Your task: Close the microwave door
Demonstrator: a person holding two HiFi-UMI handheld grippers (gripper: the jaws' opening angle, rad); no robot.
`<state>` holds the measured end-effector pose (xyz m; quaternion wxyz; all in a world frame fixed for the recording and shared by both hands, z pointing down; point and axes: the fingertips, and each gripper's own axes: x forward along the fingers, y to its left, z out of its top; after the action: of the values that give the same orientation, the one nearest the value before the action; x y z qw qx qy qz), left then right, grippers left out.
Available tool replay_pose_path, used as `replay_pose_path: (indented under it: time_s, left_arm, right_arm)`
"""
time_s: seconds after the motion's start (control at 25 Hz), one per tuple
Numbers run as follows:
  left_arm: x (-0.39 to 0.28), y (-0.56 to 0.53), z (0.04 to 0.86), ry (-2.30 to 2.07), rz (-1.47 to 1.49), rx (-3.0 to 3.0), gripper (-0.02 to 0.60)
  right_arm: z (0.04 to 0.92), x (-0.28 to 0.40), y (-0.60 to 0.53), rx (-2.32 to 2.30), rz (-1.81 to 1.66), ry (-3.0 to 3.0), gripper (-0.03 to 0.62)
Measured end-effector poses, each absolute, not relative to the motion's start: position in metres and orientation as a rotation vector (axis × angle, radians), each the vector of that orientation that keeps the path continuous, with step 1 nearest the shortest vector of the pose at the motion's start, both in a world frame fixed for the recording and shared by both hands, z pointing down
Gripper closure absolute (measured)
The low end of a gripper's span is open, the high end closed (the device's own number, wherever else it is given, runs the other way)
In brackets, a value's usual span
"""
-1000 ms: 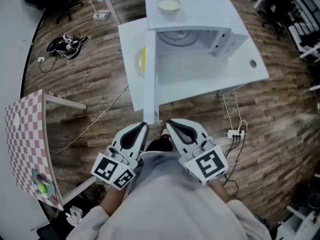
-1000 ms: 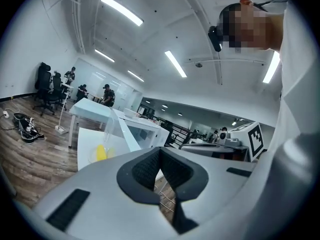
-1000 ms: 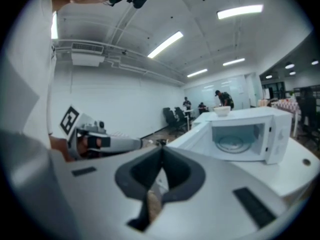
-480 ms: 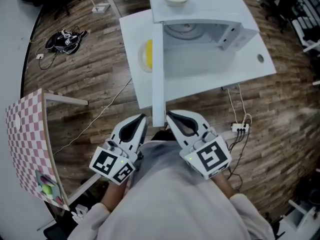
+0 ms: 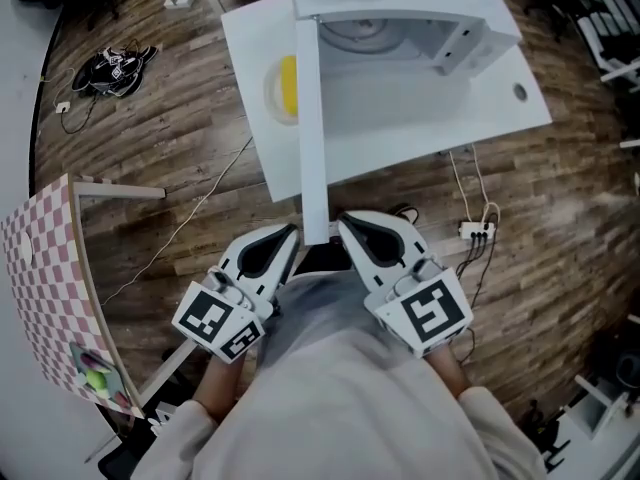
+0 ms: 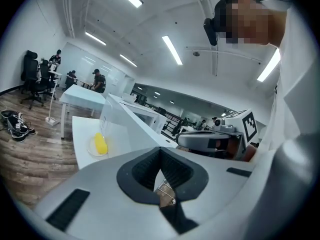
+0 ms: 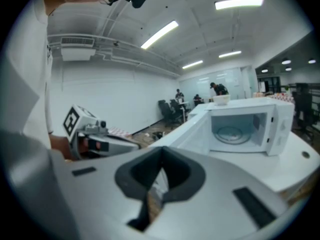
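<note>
Holding both claws low against your body, you have barely moved them in the last second. What changed is your view, which has slid so the microwave (image 5: 400,28) sits higher up, and the bowl (image 7: 220,99) on its roof is nearly cut off at the top of the head view. The door (image 5: 310,118) has not swung at all. It still sticks straight out toward you, wide open, and its free end comes down between the tips of your two claws. The left claw (image 5: 285,238) is just left of that end and the right claw (image 5: 348,228) just right of it; I cannot tell if either one touches it. Each claw is squeezed together at the tips and holds nothing. So I think the job has not really begun: the door needs a push from its left side to swing it round to the front of the box. The microwave stands on a white surface (image 5: 500,108), and its round glass plate (image 7: 232,132) is bare inside. Left of the door, a yellow thing (image 5: 287,83) lies on a small dish (image 5: 272,98). All around is a wood floor (image 5: 170,138), with a red checked table (image 5: 40,278) to your left and a plug strip (image 5: 475,231) to your right. People (image 6: 98,80) stand far off in a big bright office.
</note>
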<state>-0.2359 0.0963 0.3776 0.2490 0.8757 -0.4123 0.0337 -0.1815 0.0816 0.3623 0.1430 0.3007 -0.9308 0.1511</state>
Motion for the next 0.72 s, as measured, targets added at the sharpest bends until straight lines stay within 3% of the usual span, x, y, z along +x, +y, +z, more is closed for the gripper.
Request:
replay_pose_path:
  time_s: [0.72]
  left_arm:
    - [-0.226,0.104,0.387,-1.039,0.074,2.375,0.565]
  right_arm:
    - [0.369,-0.163,0.07,0.839,0.481,-2.654,0.577]
